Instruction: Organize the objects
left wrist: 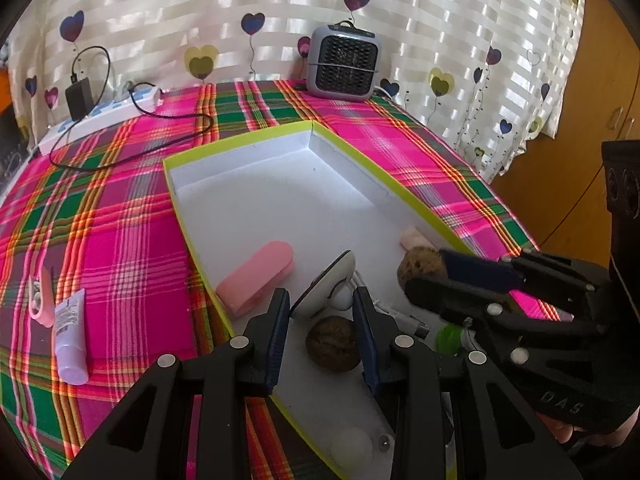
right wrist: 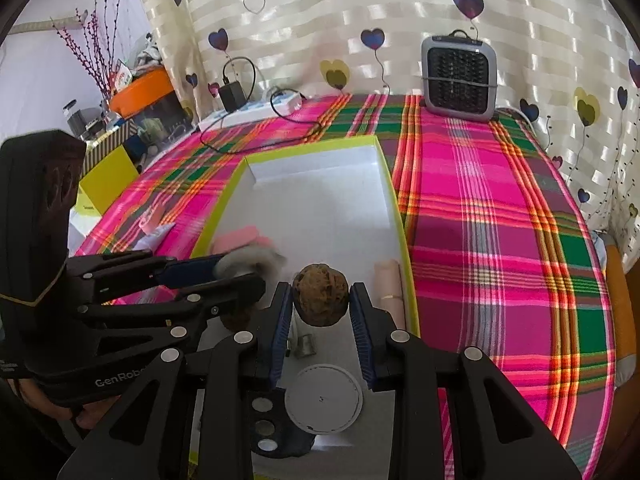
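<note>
A white tray with a lime rim (left wrist: 394,186) (right wrist: 400,216) lies on the plaid table. My right gripper (right wrist: 320,300) is shut on a brown walnut (right wrist: 320,295) and holds it over the tray; it shows in the left wrist view (left wrist: 420,268) too. My left gripper (left wrist: 321,312) holds a white computer mouse (left wrist: 326,286) tilted between its fingers, above a second walnut (left wrist: 332,343) lying in the tray. In the right wrist view the mouse (right wrist: 250,262) is blurred. A pink case (left wrist: 256,278) lies in the tray.
A pale pink tube (right wrist: 387,282), a white round lid (right wrist: 323,398) and a green cap (left wrist: 449,338) lie in the tray. A lavender tube (left wrist: 71,338) and pink clip (left wrist: 42,296) lie left of it. A grey heater (left wrist: 343,62), power strip (left wrist: 104,118) and cable stand at the back.
</note>
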A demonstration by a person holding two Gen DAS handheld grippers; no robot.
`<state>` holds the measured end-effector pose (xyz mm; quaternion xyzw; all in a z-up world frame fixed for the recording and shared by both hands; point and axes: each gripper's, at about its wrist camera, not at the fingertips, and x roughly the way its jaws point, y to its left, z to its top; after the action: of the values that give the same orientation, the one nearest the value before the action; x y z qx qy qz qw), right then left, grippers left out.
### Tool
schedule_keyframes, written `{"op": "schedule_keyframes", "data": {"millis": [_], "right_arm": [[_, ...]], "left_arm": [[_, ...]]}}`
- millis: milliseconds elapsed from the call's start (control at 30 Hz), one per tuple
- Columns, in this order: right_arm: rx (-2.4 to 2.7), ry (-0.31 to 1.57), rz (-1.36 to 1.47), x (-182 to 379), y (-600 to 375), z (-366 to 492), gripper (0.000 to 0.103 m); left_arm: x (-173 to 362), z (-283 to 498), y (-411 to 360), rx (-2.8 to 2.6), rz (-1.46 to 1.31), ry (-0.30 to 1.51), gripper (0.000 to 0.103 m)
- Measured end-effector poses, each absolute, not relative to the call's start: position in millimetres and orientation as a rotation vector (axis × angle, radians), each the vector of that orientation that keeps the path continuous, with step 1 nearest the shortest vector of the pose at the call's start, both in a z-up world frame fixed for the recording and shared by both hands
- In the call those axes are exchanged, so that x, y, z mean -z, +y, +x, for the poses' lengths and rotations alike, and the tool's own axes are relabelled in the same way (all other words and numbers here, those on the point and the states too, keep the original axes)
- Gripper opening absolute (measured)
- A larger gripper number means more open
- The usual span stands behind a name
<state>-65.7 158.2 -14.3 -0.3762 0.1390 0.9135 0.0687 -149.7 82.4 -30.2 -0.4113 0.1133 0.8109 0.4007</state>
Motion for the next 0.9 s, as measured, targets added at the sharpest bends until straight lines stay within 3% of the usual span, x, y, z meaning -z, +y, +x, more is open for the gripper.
{"op": "schedule_keyframes", "data": {"millis": [900], "right_arm": [[-2.717,0.393,-1.182,20.5,154.2,-72.4,0.031]], "left_arm": [[17.3,-148.0,76.2,-2.068,-0.991,0.244,0.029]]}}
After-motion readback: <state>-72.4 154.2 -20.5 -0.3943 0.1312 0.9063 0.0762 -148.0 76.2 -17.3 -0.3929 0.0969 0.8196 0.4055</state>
